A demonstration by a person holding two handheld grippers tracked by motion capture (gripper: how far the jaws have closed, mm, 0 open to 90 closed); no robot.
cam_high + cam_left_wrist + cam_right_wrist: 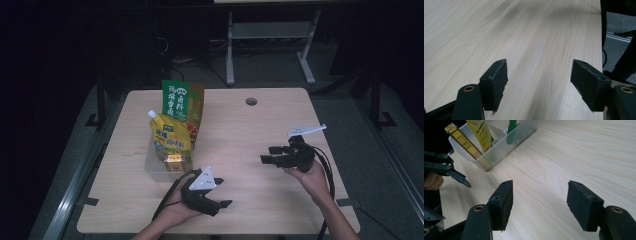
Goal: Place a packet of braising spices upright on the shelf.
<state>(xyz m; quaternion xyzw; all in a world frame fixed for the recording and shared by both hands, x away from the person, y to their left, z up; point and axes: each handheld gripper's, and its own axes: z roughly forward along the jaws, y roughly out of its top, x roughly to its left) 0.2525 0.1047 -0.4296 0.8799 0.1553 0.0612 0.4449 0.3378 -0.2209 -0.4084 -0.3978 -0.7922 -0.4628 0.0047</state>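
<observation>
The clear bin (159, 167), with its yellow pouch (170, 135), green packet (181, 102) and small box (176, 161), is sitting just ahead of the left gripper (220, 192) on the tabletop (250, 140). Both grippers are hanging released and empty; the right gripper (267, 154), well off to the side, is pointing toward the bin, probably lining up.

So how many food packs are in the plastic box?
3. A green pack stands at the back, a yellow spout pouch leans in the middle, and a small yellow carton sits at the front. More may hide behind them in the box.
</observation>
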